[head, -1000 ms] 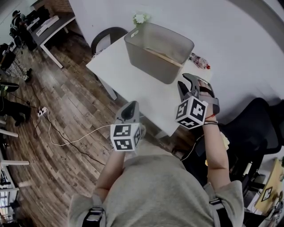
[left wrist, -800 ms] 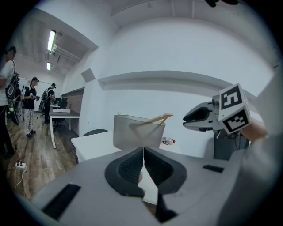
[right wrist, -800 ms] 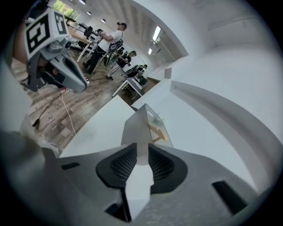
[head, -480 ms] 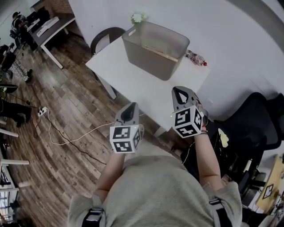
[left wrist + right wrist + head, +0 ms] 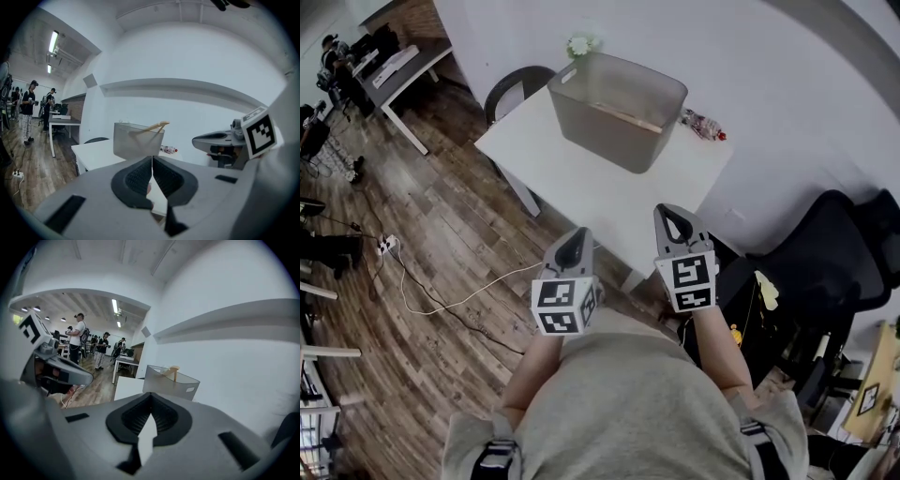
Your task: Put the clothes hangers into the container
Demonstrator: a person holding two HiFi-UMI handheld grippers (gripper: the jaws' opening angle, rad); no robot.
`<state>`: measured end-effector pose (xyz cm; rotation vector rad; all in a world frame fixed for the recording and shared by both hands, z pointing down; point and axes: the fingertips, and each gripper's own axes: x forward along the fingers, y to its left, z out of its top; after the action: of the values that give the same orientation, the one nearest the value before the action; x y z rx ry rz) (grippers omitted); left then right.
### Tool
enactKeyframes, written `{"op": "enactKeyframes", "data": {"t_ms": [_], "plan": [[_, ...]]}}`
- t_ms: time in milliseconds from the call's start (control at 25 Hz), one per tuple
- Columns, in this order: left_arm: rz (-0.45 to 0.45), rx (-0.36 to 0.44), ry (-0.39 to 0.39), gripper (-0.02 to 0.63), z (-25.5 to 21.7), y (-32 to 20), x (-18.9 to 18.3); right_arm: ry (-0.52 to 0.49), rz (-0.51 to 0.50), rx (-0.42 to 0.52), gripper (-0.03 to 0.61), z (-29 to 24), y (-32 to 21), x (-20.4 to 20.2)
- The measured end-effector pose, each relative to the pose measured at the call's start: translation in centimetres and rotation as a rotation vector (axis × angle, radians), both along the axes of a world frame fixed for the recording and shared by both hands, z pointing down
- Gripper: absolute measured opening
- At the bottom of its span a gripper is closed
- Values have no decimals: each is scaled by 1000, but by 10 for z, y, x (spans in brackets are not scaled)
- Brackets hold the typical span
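Observation:
A grey translucent container (image 5: 617, 111) stands on the white table (image 5: 581, 183), with a wooden clothes hanger (image 5: 625, 115) lying inside it. The left gripper view shows the container (image 5: 138, 139) ahead with the hanger (image 5: 154, 126) poking above its rim. My left gripper (image 5: 574, 246) is off the table's near edge, shut with nothing in it. My right gripper (image 5: 673, 223) hangs beside it, near the table's corner, also shut and empty. In the right gripper view the container (image 5: 169, 383) and hanger (image 5: 174, 371) lie beyond the closed jaws.
A small bottle (image 5: 701, 124) and a white flower (image 5: 578, 44) sit at the table's far side. A dark chair (image 5: 511, 89) stands behind the table, a black office chair (image 5: 825, 253) at the right. A cable (image 5: 441, 300) trails over the wooden floor. People stand far off (image 5: 77, 341).
My right gripper has shut, rolled upright and drawn back from over the table to its near corner. The left gripper has drifted back slightly.

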<state>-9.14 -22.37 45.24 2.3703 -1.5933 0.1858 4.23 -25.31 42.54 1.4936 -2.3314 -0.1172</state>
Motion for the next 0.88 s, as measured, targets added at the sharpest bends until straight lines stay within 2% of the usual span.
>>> {"op": "enactKeyframes", "data": {"t_ms": [240,880], "plan": [[4,-6,1,9,4,5,3,-91,14,0,2,11,14,-1],[8,-8,9,10,7,8,-6,-115,16,4,0,16,20,-13]]}}
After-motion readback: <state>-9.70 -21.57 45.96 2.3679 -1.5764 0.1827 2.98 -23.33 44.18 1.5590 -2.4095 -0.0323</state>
